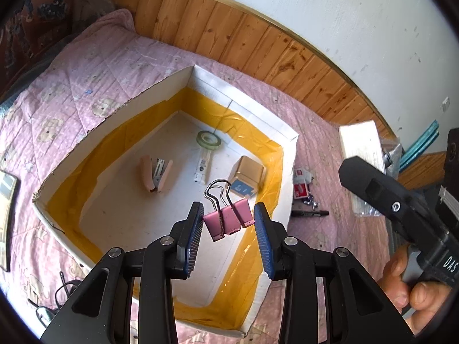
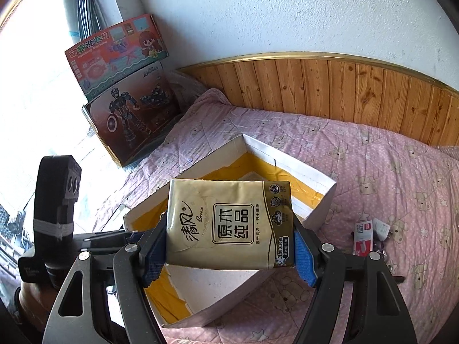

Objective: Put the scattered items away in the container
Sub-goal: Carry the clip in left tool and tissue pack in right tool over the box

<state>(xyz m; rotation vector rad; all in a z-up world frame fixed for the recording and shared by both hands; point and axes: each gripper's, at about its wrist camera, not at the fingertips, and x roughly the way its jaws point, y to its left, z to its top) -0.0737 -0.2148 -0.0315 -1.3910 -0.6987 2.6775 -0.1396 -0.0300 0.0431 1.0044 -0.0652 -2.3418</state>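
A white cardboard box lined with yellow tape lies on the pink quilt. Inside are a pink stapler, a tape roll, a white correction tape and a gold tin. My left gripper hangs over the box with a pink binder clip between its pads; the left pad touches it, a small gap shows at the right. My right gripper is shut on a gold tissue pack above the box.
Right of the box on the quilt lie red-and-white staple boxes, a black pen and small metal bits. Staple boxes also show in the right wrist view. Toy boxes stand at the bed's far corner. Glasses lie lower left.
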